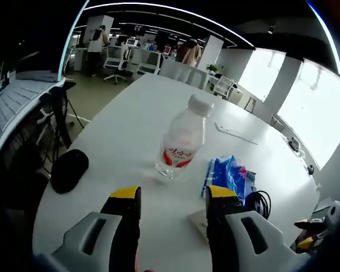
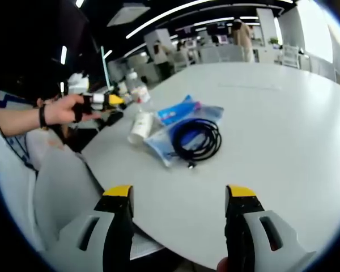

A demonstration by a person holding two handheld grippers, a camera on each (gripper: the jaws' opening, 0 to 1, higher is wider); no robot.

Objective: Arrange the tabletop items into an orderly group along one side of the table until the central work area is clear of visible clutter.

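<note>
While spread open, left gripper [image 1: 173, 201] aimed at bottle [image 1: 181, 140]; right gripper [image 2: 181, 195] open before cable [image 2: 197, 139] on table [image 2: 283, 124].

Bright, washed-out daylight from blown-out windows [image 1: 306, 107] beyond the white table [image 1: 130, 130]; glare across its top. Dim towards the ceiling strip lights [image 2: 158, 17]. Soft, perhaps motion-blurred, throughout; strongly bent near the edges, faint shadows under the bottle [image 1: 182, 139].

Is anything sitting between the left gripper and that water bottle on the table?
Nothing visible does. The left gripper is open, and only bare white table lies between its jaws and the water bottle. The blue packet sits off to the bottle's right.
</note>
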